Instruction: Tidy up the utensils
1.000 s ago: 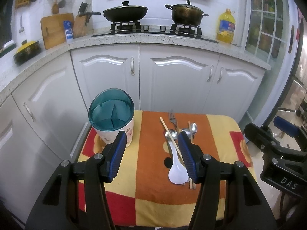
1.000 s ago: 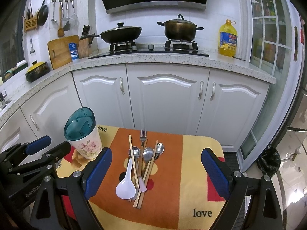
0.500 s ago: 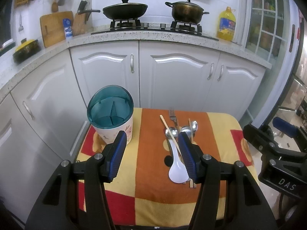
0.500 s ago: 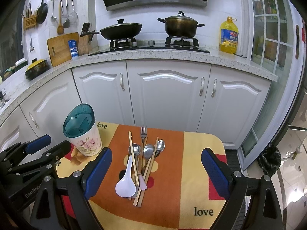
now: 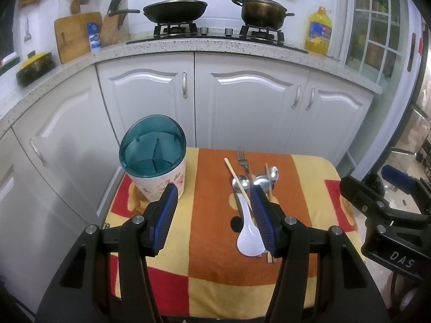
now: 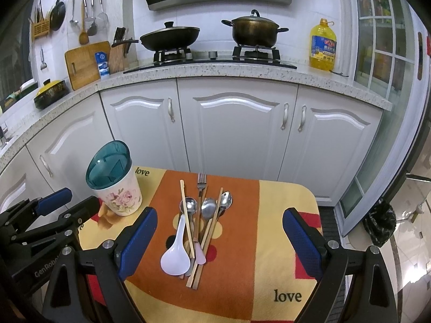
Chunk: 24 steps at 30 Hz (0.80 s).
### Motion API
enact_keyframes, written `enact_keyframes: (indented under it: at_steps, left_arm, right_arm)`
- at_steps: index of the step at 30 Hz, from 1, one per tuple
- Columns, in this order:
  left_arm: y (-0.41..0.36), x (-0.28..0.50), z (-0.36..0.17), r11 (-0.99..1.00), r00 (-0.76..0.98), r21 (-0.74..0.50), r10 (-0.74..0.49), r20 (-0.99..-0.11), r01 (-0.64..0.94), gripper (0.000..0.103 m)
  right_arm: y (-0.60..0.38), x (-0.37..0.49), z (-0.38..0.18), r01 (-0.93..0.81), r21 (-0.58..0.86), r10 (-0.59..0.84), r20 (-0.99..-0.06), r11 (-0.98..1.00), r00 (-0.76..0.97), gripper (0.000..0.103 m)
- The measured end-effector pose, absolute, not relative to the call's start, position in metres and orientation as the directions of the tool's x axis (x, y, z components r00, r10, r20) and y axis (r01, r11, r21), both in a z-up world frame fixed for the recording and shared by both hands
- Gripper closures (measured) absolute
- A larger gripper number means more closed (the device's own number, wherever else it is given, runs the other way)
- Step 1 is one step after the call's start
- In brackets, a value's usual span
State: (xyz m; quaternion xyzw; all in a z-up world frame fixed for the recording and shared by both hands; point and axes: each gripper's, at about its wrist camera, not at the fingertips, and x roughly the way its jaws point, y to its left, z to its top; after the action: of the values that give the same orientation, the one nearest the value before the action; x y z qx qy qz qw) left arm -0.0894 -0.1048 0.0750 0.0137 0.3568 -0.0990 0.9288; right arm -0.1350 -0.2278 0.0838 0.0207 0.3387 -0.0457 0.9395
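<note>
A pile of utensils lies on the orange stripe of a small table's cloth (image 6: 282, 210): a white plastic spoon (image 6: 176, 253), a fork (image 6: 201, 185), metal spoons (image 6: 208, 206) and wooden chopsticks (image 6: 207, 238). A floral utensil holder (image 6: 115, 188) with a teal divided top stands upright at the table's left. My left gripper (image 5: 214, 215) hovers open above the cloth between the holder (image 5: 156, 167) and the white spoon (image 5: 249, 238), holding nothing. My right gripper (image 6: 219, 238) is open wide, its fingers either side of the pile and above it.
White kitchen cabinets (image 6: 231, 132) stand close behind the table. The counter above carries a wok (image 6: 169, 37), a pot (image 6: 254, 31), an oil bottle (image 6: 323, 45) and a cutting board (image 6: 86, 63). A glass door (image 6: 382, 53) is at right.
Both views have tilted slightly, so the table and utensils sit a little higher in frame. Nothing on the table moved and both grippers stayed open.
</note>
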Motion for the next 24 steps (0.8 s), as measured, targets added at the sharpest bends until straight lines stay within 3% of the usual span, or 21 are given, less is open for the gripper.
enact_keyframes:
  at_steps: [12,19,24]
  left_arm:
    - [-0.103,-0.079,0.065,0.979,0.699,-0.056,-0.180,-0.692,0.196,0.048]
    - [-0.092,-0.068,0.043,0.978,0.648,-0.091,-0.194,-0.737,0.190,0.048]
    - [-0.095,-0.054,0.016,0.971,0.583,-0.124,-0.222,-0.782,0.203,0.048]
  right_arm:
    - [-0.229,-0.126,0.075,0.086,0.012,-0.057,-0.656,0.996,0.753,0.009]
    - [-0.249,-0.111,0.043,0.043,0.068,0.016,-0.694,0.997,0.720,0.010]
    - [-0.262,-0.090,0.010,0.005,0.135,0.095,-0.726,0.991,0.681,0.034]
